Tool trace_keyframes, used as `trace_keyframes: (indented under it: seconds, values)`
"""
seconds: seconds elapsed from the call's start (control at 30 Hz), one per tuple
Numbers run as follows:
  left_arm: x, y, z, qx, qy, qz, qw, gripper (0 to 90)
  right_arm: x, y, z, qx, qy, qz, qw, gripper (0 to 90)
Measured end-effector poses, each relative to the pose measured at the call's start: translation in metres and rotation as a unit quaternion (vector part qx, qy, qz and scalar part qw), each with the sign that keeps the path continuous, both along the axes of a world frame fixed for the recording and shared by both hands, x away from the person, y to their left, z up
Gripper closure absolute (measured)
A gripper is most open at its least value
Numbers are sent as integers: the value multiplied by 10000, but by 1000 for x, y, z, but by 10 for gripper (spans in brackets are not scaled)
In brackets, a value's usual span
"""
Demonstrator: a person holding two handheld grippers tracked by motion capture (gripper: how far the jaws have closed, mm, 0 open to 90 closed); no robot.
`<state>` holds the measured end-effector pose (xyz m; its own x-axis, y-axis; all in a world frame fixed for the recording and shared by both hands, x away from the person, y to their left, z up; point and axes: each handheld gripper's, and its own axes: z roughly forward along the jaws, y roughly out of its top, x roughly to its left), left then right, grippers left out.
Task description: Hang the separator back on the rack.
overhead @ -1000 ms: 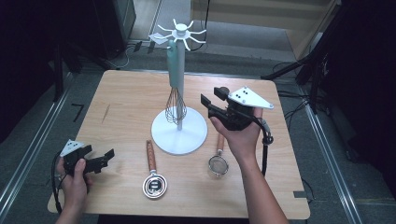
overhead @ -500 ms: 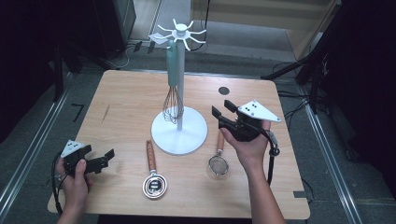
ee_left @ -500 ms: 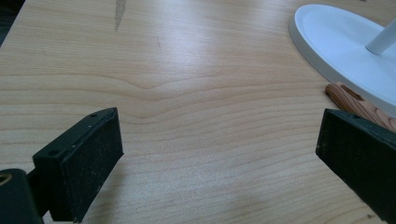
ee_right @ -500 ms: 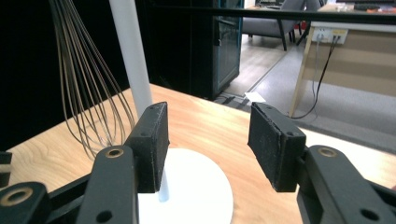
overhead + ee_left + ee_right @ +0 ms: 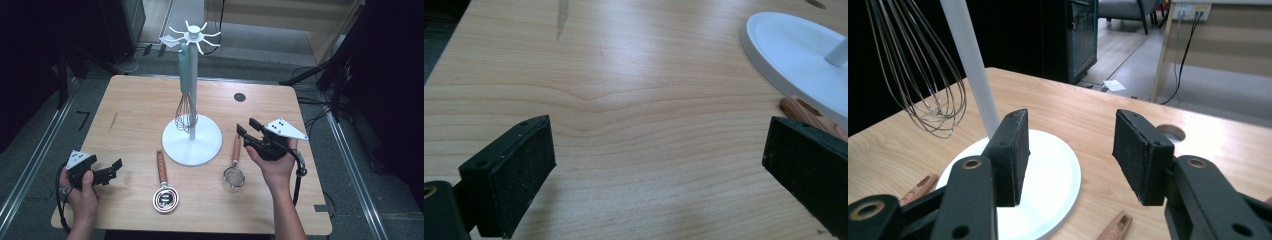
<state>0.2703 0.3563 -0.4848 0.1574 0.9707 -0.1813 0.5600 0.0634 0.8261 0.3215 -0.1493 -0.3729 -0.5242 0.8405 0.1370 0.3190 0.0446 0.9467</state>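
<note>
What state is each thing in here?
Whisk: hanging from the stand.
Strainer: flat on the table, untouched.
Scoop: flat on the table, untouched.
Left gripper: jaws open, empty.
Right gripper: jaws open, empty, above the strainer's handle.

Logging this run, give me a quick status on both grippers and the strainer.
Left gripper open, empty, low over the table. Right gripper open, empty, just above the strainer handle. Strainer flat beside the stand; nothing blocking.
</note>
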Motion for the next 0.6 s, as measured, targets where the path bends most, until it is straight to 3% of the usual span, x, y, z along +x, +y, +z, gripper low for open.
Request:
trace_keyframes:
  seconds: [0.2, 0.33, 0.43, 0.53, 0.6]
  values:
    - [-3, 1, 1, 0, -132, 35, 9999, 5, 1, -3, -10, 17, 478, -21, 9989, 529]
    - [-1, 1, 0, -35, -31, 3, 10000, 6, 3, -3, -17, 2, 736, -50, 9973, 534]
    - [0, 0, 1, 80, 35, 17, 10000, 5, 4, -2, -20, -62, 814, -101, 9966, 535]
    - [0, -4, 1, 362, 4, 198, 9991, 6, 6, 0, -24, -150, 902, -162, 9957, 534]
    - [0, -6, 1, 457, 7, 182, 9988, 6, 7, 2, -28, -240, 958, -196, 9949, 533]
